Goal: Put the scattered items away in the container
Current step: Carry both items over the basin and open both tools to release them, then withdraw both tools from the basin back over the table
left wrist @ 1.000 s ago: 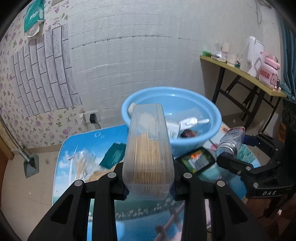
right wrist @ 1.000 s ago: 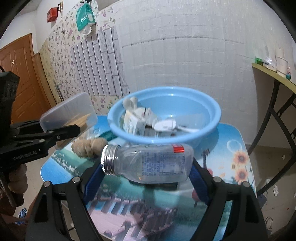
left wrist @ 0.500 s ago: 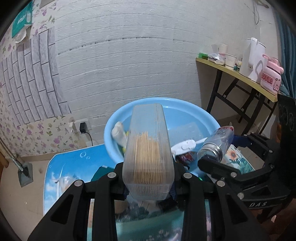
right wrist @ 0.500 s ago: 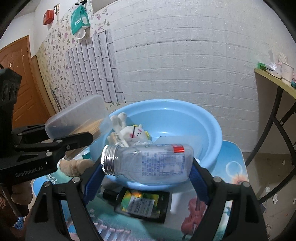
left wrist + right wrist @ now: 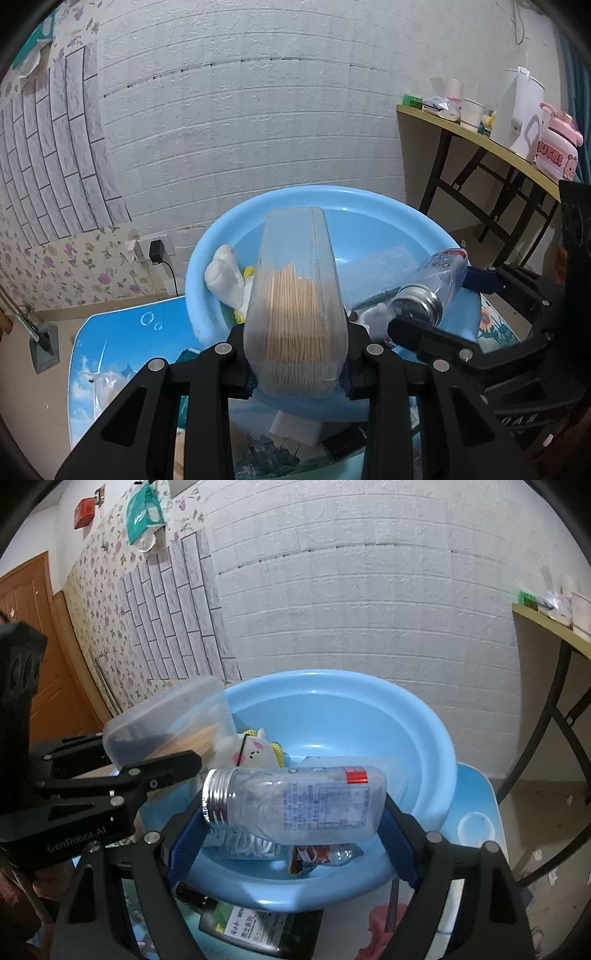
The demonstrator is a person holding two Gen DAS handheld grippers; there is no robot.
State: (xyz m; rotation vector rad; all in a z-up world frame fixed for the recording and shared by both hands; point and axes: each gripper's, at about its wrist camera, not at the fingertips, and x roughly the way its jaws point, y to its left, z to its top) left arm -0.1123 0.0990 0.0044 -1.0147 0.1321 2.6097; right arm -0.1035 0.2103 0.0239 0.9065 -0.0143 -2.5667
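Observation:
My left gripper (image 5: 297, 363) is shut on a clear toothpick box (image 5: 295, 302) full of wooden toothpicks, held over the near rim of the blue basin (image 5: 373, 206). In the right wrist view that box (image 5: 166, 716) juts over the basin's left edge. My right gripper (image 5: 291, 812) is shut on an empty clear bottle with a silver cap (image 5: 295, 805), lying crosswise above the blue basin (image 5: 424, 757). The bottle (image 5: 432, 284) also shows at the right of the left wrist view. Inside the basin lie a white plush toy (image 5: 255, 753), a snack packet (image 5: 317, 854) and a clear bag.
The basin sits on a small blue picture-printed table (image 5: 122, 332). A dark flat bottle with a green label (image 5: 255, 930) lies on the table in front of the basin. A yellow side table (image 5: 480, 136) with a kettle and cups stands at the right, and a white brick wall is behind.
Both grippers have moved forward toward the basin with their loads; the toothpick box and the bottle now hang over its rim. Both grips are unchanged.

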